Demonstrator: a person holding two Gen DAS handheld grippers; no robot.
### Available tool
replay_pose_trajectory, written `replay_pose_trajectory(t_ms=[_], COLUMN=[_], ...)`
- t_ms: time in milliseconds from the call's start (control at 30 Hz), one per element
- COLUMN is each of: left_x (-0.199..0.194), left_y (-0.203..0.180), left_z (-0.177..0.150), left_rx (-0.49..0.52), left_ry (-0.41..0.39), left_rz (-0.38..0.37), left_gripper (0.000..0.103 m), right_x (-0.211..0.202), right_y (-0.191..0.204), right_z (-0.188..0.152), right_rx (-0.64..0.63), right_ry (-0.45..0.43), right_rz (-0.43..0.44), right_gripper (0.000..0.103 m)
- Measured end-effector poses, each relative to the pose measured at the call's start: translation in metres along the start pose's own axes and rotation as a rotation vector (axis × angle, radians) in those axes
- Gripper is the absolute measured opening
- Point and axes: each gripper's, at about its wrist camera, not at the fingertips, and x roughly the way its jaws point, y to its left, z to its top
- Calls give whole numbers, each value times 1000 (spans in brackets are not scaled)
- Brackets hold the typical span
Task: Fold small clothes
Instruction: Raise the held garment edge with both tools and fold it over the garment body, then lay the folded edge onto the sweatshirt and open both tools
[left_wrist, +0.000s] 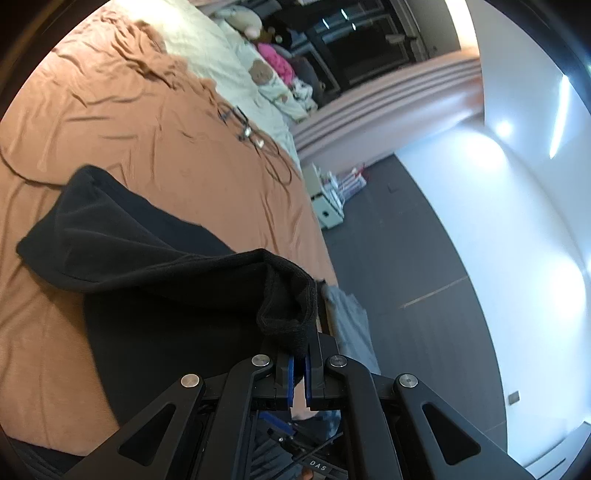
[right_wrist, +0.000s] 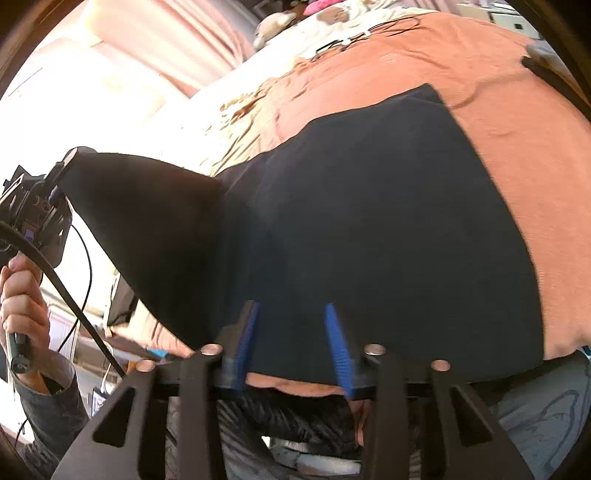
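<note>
Fold in progress: left tongs clamp a lifted corner of the black knit garment, mid-frame on the orange bedsheet. Right tongs, at the lower centre, gape empty over its near edge. Next, the corner likely needs carrying across.

Lighting: right wrist view blown out at 10 o'clock by window glare; left wrist view dimmer, wall glare at 3 o'clock. Fisheye edges dark, warped; slight motion blur.
</note>
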Motion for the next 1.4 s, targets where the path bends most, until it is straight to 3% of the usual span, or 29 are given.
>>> replay_pose_trajectory(t_ms=[300,900,1000,1033,1100,1167,1233,1400], left_x=[61,170,183,186,189,186,180,164], left_y=[-16,-33,-32,-30,-27,-26,-26,-19], left_z=[-14,-74,-87,-90,-94,-93,-91,-80], left_rx=[33,71,76,69,46,43,51,68], left_ry=[117,385,441,456,478,472,451,418], left_rz=[15,4,42,37,13,9,15,67], left_gripper=[3,3,11,18,40,72,77,78], right_x=[-22,-79,-87,-90,-93,-98,-98,-99], right_y=[-33,-67,-70,-71,-72,-72,-72,-69], right_z=[-3,-18,-23,-25,-27,-31,-30,-29], right_rx=[77,134,140,140,142,143,141,126], right_ry=[-22,-35,-23,-19,-11,-5,0,8], right_rz=[19,-63,-72,-75,-78,-77,-76,-85], right_gripper=[38,38,38,38,38,38,38,38])
